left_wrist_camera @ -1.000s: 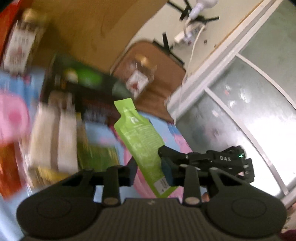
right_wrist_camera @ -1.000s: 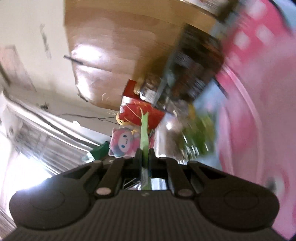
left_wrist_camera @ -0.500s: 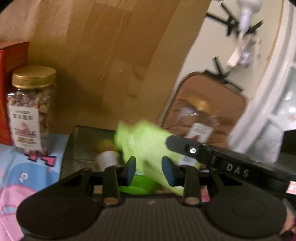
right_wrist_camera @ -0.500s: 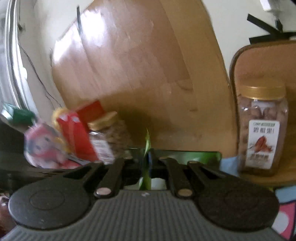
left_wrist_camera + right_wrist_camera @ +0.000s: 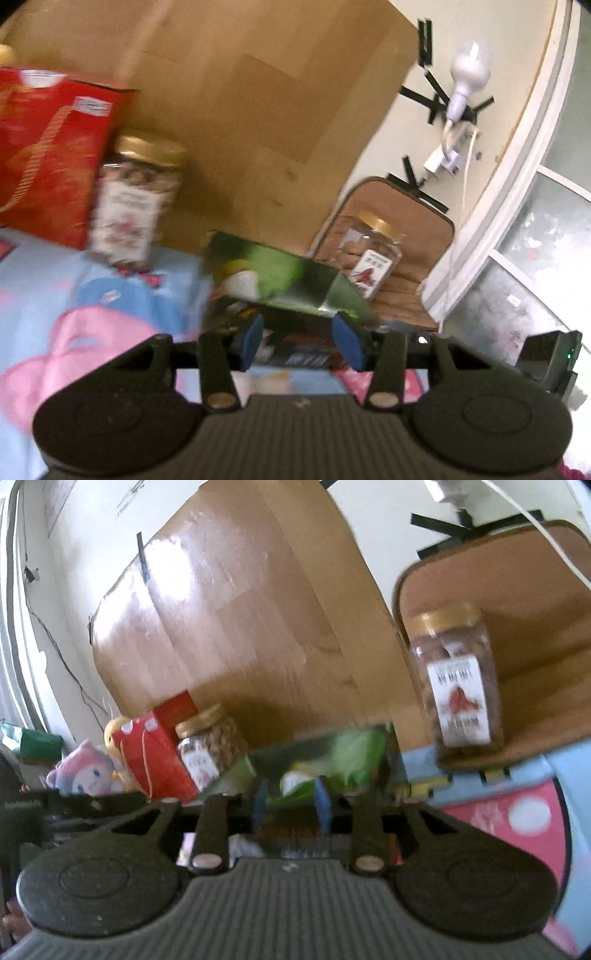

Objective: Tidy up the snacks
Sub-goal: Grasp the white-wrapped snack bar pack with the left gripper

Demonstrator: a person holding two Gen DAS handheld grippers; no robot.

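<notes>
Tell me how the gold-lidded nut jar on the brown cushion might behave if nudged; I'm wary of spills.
The nut jar stands tall and narrow, so it may tip. The brown cushion under it looks soft, which makes unsteady footing likely. It looks nearly full, so probably heavy for its size.

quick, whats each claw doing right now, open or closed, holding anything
Left claw: open, nothing between its pads.
Right claw: open, empty; the green pouch lies just ahead in the dark box.
</notes>
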